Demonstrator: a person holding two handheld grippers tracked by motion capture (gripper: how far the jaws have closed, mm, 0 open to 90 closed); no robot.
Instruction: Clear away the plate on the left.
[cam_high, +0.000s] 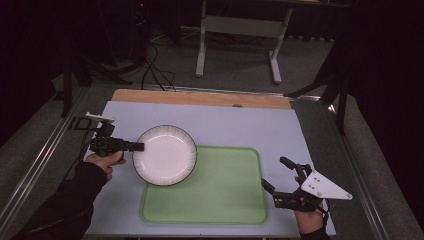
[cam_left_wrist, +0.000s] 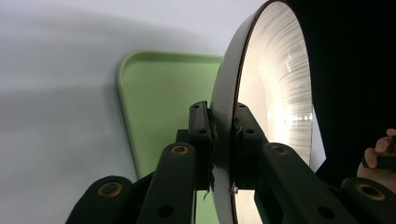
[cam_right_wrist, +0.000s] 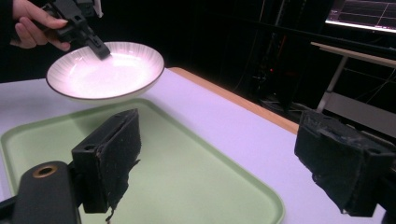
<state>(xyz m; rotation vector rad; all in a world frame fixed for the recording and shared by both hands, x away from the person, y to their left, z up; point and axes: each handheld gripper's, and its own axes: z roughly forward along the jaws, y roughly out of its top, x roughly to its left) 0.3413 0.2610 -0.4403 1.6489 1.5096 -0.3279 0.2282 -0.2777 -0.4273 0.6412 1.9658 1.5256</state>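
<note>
Clamping the round, ribbed, seemingly ceramic plate (cam_high: 165, 155) rim, left gripper (cam_high: 134, 146); right gripper (cam_high: 280, 176) gapes beside smooth green tray (cam_high: 225, 200)

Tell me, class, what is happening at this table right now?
A person works with a gripper in each hand. The left gripper is shut on the rim of a white plate and holds it lifted above the near left corner of a green tray that lies on the table. The right gripper waits open beside the tray's right edge, holding nothing.
</note>
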